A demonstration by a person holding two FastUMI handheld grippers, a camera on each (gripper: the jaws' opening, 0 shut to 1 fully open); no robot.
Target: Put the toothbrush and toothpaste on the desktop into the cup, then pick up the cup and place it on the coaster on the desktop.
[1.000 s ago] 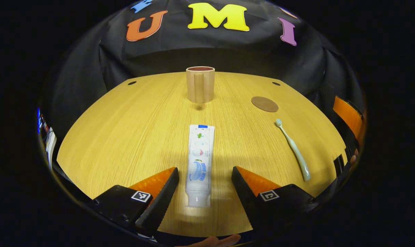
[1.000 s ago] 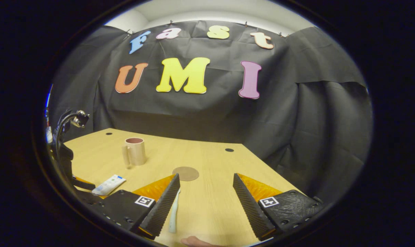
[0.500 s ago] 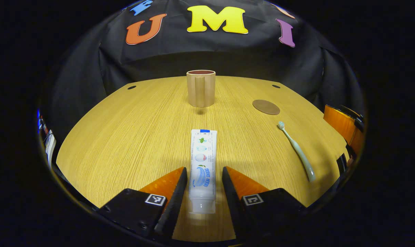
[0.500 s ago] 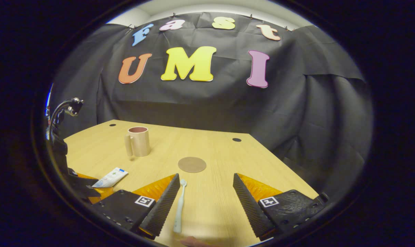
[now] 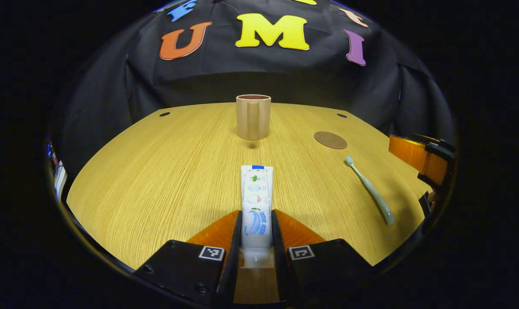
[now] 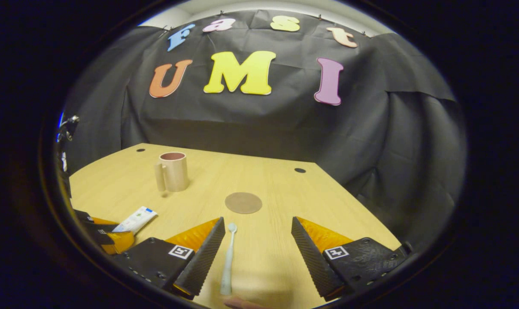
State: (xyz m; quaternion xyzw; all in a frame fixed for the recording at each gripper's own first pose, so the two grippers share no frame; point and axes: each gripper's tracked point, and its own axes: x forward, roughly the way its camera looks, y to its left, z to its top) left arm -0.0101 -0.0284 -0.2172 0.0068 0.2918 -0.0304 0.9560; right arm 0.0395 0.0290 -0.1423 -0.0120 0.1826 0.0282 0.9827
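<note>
Toothpaste (image 5: 256, 201) flat on table (image 5: 156, 171), pinched in left gripper (image 5: 256, 240) jaws | right gripper (image 6: 257, 249) jaws wide around toothbrush (image 6: 228, 257) | cup (image 5: 253, 116) upright

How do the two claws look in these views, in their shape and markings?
Each claw has two wedge-shaped fingers that taper toward the tips, mounted on matte black blocks. Each block carries a small square black-and-white marker. On the right claw, the inner faces of the fingers are ribbed with fine ridges, and small screws show on the blocks.
</note>
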